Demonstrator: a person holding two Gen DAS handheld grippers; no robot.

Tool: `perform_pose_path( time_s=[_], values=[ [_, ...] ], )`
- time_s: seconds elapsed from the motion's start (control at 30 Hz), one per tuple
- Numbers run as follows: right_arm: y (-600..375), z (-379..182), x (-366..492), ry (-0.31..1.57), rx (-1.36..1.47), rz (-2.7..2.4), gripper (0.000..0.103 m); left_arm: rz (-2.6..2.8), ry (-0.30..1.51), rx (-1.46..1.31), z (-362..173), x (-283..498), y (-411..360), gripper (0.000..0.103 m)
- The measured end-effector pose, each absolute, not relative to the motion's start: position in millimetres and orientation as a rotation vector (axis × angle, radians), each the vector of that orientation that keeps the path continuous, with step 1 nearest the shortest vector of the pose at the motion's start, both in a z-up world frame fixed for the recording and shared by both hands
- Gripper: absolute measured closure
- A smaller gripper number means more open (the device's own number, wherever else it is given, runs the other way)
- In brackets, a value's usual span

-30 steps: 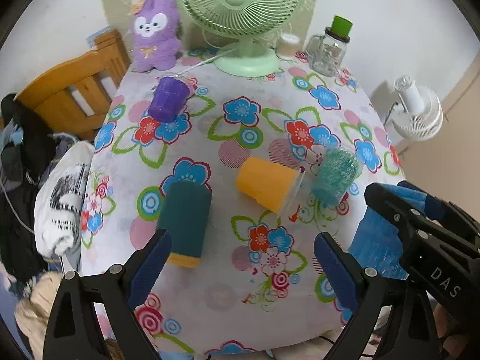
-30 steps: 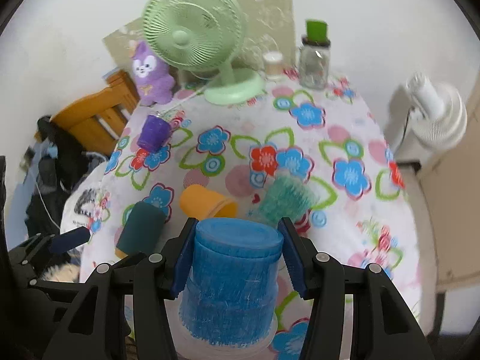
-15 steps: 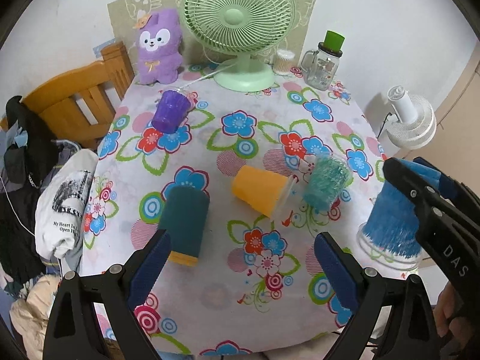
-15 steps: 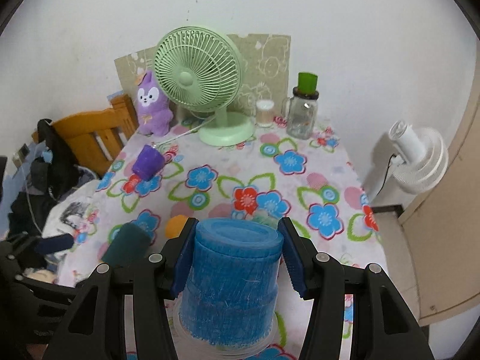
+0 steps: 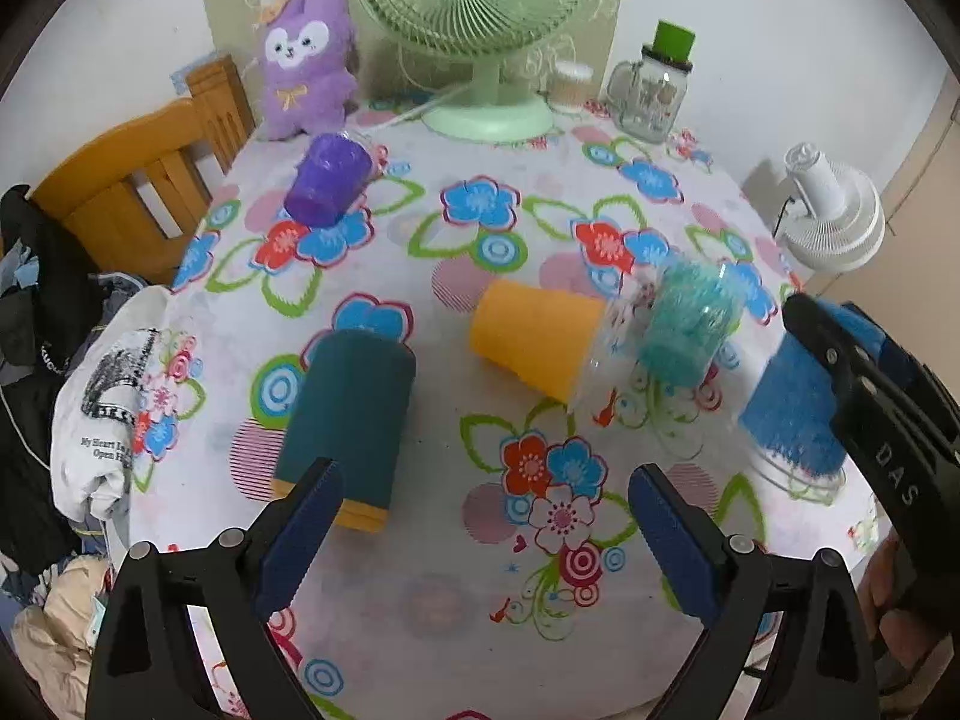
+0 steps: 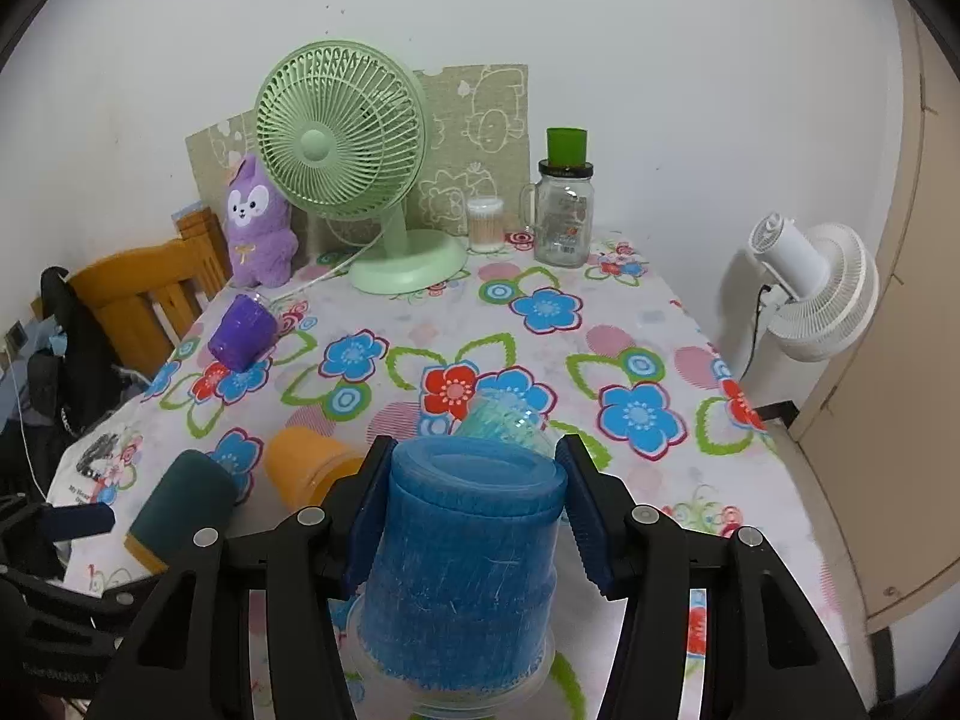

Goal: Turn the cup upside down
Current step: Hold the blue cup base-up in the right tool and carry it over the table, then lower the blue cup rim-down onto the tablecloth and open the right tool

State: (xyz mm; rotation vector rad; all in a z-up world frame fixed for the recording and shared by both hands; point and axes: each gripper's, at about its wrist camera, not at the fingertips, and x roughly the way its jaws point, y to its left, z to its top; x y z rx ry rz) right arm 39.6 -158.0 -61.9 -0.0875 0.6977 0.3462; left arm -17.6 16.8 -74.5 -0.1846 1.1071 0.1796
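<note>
**Now the blue cup stands mouth-down in the right gripper's hold**

Right, the blue cup [image 6: 474, 564] sits between the pads of the right gripper [image 6: 471, 519], base up and clear wide rim down near the table [image 6: 600, 324] at its front right edge. From the right wrist view the rim looks to be on the flowered cloth or just above it; I cannot tell which. The pads press both sides of the cup high on its wall, near the base, which I judge keeps the rim free to land flat. The grip is level, fingers pointing forward across the table, so the cup hangs straight and not tilted.

Over on the other side, the left gripper [image 5: 486, 531] hovers low over the near edge with its jaws wide apart and nothing between them. It points toward the middle of the table, where more cups lie on their sides: a dark green cup [image 5: 345, 420] just ahead of its left finger, an orange cup [image 5: 534, 342], a teal cup [image 5: 684, 324] touching the orange one's clear rim, and a purple cup [image 5: 327, 180] farther back near the plush toy [image 5: 306, 60].

My read: this flip is nearly done, only the release remains, and the empty left tool seems lined up for the dark green cup
</note>
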Motion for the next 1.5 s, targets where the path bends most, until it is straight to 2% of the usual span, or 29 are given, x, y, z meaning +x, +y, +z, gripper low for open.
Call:
perform_pose_path(
  time_s=[0.37,0.57,0.87,0.93,1.0,1.03,1.5],
  values=[
    [-143,-120,46,0.711,-0.073,0.367,0.047,0.165,1.108,-0.178,-117,-10,17,0.006],
    [-135,-123,46,0.676,-0.098,0.377,0.047,0.151,1.118,-0.18,-129,-6,17,0.006],
    [-135,-120,41,0.717,-0.099,0.387,0.045,0.146,1.143,-0.192,-129,-9,21,0.006],
    [-135,-119,40,0.744,-0.099,0.389,0.041,0.146,1.153,-0.188,-126,-10,21,0.006],
    [-136,-120,43,0.801,-0.112,0.356,0.017,0.149,1.162,-0.183,-124,-11,22,0.006],
    [-137,-121,45,0.828,-0.115,0.339,0.015,0.151,1.164,-0.182,-122,-12,22,0.006],
    [-150,-84,40,0.924,-0.079,0.37,0.015,0.17,1.171,-0.199,-88,-24,21,0.006]
  ],
)
